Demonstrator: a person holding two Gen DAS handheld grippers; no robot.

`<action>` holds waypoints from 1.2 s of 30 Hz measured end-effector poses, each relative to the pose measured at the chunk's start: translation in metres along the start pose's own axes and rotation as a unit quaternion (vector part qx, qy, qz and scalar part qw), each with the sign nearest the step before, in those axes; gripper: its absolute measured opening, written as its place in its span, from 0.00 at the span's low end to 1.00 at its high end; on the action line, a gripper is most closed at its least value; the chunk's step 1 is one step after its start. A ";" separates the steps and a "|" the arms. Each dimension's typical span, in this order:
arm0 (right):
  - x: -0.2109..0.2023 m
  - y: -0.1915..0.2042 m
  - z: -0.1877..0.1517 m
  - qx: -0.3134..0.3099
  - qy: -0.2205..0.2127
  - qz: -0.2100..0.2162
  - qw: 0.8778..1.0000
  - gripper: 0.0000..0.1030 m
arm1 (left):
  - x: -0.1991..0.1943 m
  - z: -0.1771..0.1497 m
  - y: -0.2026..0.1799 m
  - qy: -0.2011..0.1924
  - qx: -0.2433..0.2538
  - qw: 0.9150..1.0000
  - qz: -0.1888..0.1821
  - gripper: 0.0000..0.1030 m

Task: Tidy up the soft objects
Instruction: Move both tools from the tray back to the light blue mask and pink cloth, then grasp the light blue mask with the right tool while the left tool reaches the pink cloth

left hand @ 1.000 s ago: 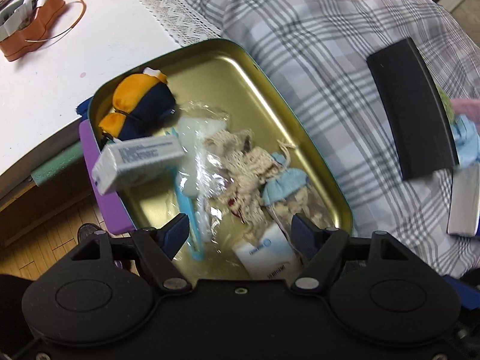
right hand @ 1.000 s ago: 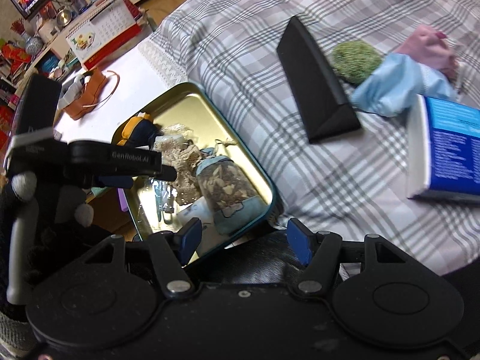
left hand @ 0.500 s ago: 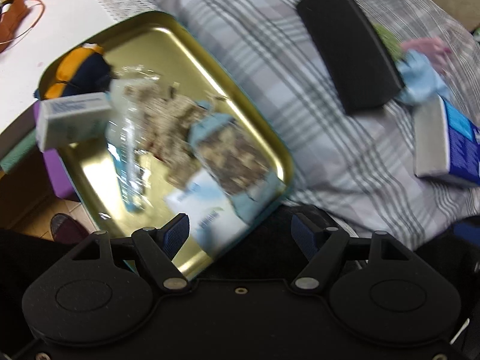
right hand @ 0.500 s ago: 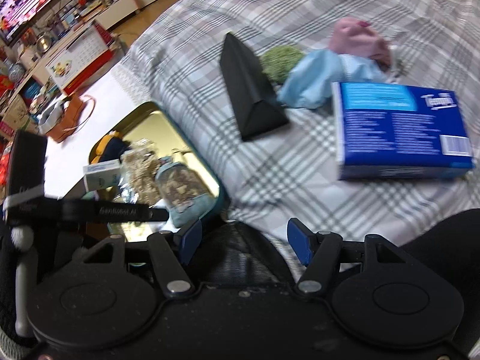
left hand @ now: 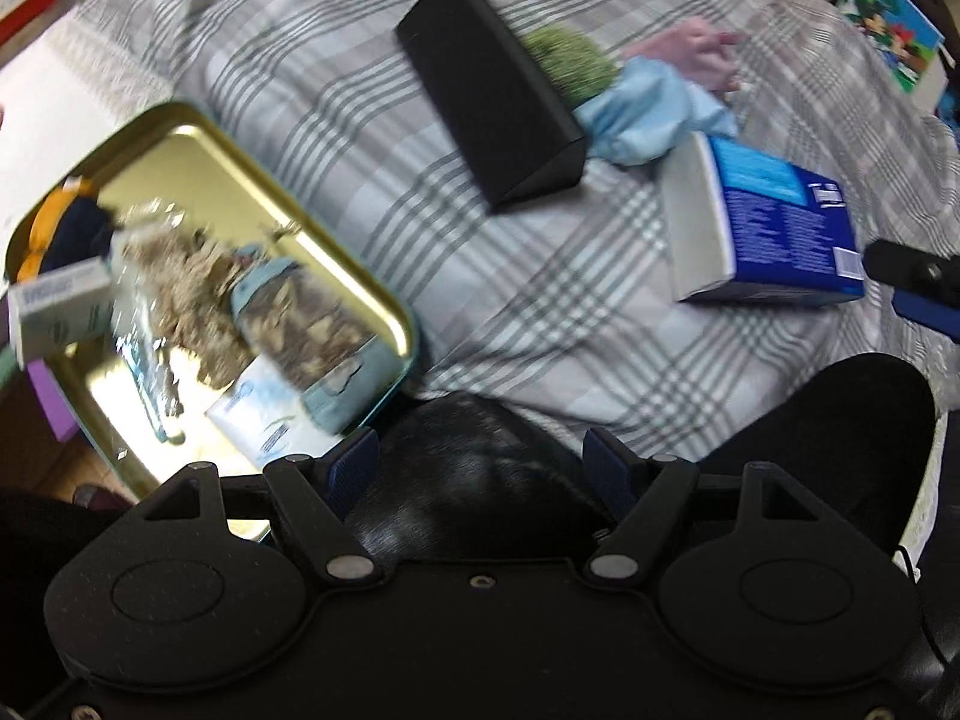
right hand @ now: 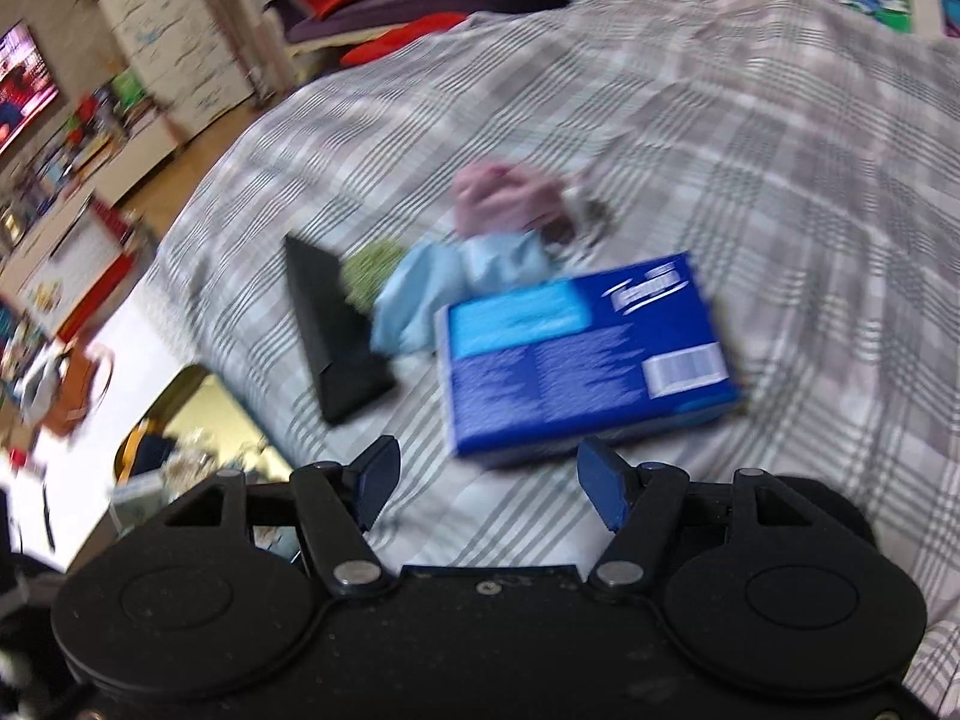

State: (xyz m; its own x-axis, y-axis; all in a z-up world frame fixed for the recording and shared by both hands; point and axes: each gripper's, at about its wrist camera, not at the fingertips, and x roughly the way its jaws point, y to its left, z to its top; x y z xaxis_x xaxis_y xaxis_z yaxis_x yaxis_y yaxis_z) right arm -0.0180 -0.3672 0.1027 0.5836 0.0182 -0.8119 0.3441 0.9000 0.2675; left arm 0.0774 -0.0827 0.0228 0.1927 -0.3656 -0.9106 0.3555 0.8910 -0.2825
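Plaid bedspread (left hand: 540, 276) lies under 2 downward-tilted, empty grippers.

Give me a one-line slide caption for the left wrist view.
Open left gripper above plaid bedspread, gold tin tray of pouches left, blue box right.

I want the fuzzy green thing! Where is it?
The fuzzy green ball lies on the checked bedspread, tucked between the black wedge-shaped case and the light blue cloth, upper middle of the left view.
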 end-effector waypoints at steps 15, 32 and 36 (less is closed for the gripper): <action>0.010 -0.063 0.057 0.080 -0.040 -0.052 0.995 0.66 | 0.003 0.039 -0.042 0.008 0.055 0.998 0.005 0.68; 0.108 -0.008 0.117 0.039 -0.005 -0.044 0.998 0.67 | 0.016 0.094 -0.067 0.012 0.075 0.997 0.011 0.68; 0.136 0.008 0.127 0.022 0.019 -0.045 0.999 0.66 | 0.018 0.104 -0.067 0.009 0.075 0.997 0.014 0.68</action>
State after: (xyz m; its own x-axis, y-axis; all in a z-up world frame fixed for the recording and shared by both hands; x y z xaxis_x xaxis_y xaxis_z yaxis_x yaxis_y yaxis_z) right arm 0.1576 -0.4132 0.0600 0.5211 -0.0458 -0.8523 0.4265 0.8789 0.2135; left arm 0.1525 -0.1769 0.0573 0.1892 -0.3346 -0.9232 0.4830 0.8503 -0.2092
